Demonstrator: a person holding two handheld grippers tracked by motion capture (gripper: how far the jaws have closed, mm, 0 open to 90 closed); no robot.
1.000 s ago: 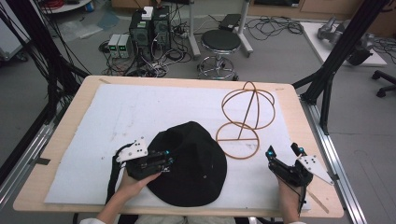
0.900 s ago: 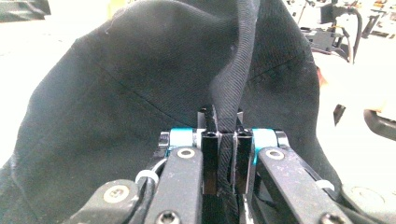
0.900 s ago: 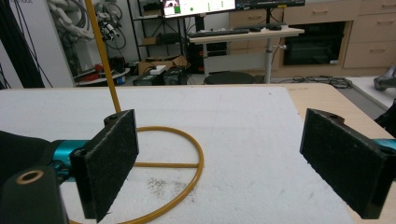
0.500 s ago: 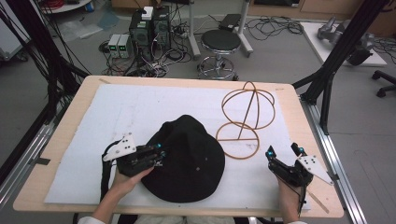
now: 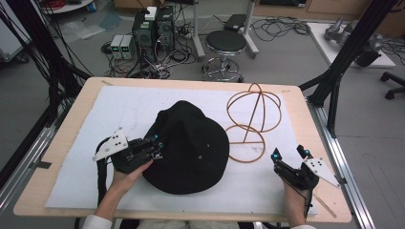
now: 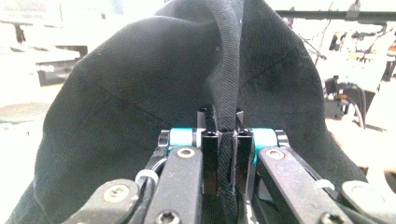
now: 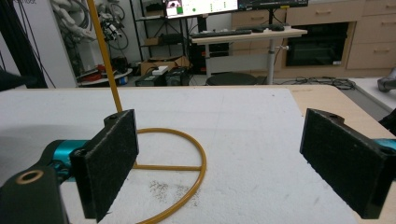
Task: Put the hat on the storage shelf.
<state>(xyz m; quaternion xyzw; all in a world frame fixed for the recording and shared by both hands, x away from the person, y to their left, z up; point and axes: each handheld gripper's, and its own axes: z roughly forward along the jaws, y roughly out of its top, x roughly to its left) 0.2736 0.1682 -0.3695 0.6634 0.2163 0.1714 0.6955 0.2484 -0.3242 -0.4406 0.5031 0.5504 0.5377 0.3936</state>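
High view showed the left gripper (image 5: 155,144) with its fingers clamped on a fold at the edge of a black hat (image 5: 191,140), lifted into a peak above the white mat (image 5: 86,114). Beyond the right gripper (image 5: 290,156), whose fingers stood wide apart and empty, a wire hat stand (image 5: 253,119) waited near the hat. To do this well, the pinch should hold firm while the crown was carried over the stand's dome, the right gripper steadying the brim.
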